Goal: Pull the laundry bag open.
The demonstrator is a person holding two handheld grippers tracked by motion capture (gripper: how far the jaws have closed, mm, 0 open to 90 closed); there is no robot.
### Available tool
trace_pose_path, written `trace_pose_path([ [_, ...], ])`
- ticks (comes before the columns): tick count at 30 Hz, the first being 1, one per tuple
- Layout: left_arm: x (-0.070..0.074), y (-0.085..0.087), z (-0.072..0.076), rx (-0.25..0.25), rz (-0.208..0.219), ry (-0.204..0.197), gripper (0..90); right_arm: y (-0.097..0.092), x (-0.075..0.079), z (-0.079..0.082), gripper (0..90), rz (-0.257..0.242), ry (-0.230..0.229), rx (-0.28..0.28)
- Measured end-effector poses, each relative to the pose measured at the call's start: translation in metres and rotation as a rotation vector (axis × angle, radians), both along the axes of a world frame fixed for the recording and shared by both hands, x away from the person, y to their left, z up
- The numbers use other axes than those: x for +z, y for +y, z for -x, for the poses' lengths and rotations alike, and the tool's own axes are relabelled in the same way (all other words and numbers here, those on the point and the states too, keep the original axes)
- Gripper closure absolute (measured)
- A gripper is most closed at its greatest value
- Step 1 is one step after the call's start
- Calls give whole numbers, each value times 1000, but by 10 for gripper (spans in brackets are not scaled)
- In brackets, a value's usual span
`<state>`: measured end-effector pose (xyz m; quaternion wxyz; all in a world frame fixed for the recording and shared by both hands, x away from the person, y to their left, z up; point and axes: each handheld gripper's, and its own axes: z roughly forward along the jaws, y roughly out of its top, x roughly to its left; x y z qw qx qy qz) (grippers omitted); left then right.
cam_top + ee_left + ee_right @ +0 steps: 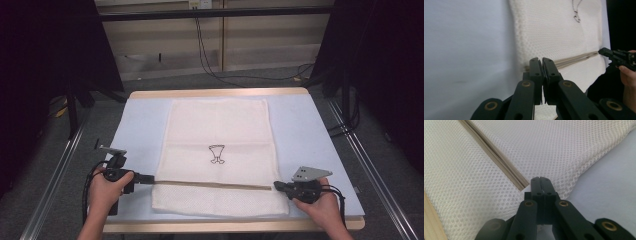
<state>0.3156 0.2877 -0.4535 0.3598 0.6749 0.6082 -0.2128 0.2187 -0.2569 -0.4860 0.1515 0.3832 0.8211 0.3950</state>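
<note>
Nearest the table's front edge: two hands, one claw each, at the two ends of a zipper running side to side across a white mesh bag. Left claw level, pointed right, jaws pressed together at the zipper's left end at the bag's edge; seen along its own jaws, tips right at that end, though whether a pull tab is pinched there cannot be told. Right claw level, pointed left, jaws likewise closed, tips just beside the zipper's right end on the mesh, nothing visibly caught between them. Long axis of the zipper straight from one claw to the other, so any slide along it likely from left tip toward right, with the right end pinned. Farther back: bag lying flat on the pale blue mat, a small black drawing near its middle.
</note>
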Motion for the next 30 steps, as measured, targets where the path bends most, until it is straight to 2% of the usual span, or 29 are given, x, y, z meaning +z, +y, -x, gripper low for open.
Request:
trace_pose_path([
  [3,-3,5,0,3,30,4,874,0,0,0,900,-1,0,-2],
  [5,-6,6,0,3,29,6,874,0,0,0,900,-2,1,-2],
  [7,-9,5,1,4,17,-10,873,0,0,0,900,1,-2,-3],
  [8,-9,4,2,13,26,-12,872,0,0,1,900,1,-2,-3],
  [10,-6,7,3,22,33,-68,829,0,0,1,900,2,-2,-3],
  [11,-4,8,4,36,39,-94,745,0,0,1,900,2,-2,-2],
  [12,-2,10,6,44,50,-102,726,0,0,1,900,0,-1,-2],
  [13,-1,12,7,62,60,-120,744,0,0,0,900,-1,-3,-5],
  [14,-1,12,7,62,60,-120,738,-1,1,0,886,-3,-1,-3],
  [15,-1,14,9,74,57,-147,738,-1,1,0,886,-3,-1,-3],
  [16,0,17,9,101,8,-202,672,-2,5,0,813,-11,-7,11],
  [17,1,19,9,118,-27,-245,622,-3,7,0,785,-13,-23,5],
  [18,3,21,10,134,-73,-291,608,-5,10,1,745,-22,-57,-11],
  [19,3,22,10,152,-115,-340,577,-9,13,1,679,-30,-86,-30],
  [21,1,23,10,198,-212,-485,425,-17,18,0,517,-61,-137,-100],
  [22,0,25,9,199,-267,-517,362,-22,19,-1,472,-64,-144,-127],
  [23,-1,25,9,198,-301,-520,347,-27,18,-2,425,-61,-150,-143],
  [25,-4,26,7,188,-327,-550,295,-35,14,-3,335,-42,-137,-195],
  [27,-6,25,5,177,-376,-586,233,-40,10,-5,294,-27,-126,-221],
  [29,-8,23,2,161,-412,-607,222,-45,9,-8,248,-34,-124,-245],
  [30,-8,23,2,161,-412,-607,207,-45,9,-8,248,-34,-124,-245],
])
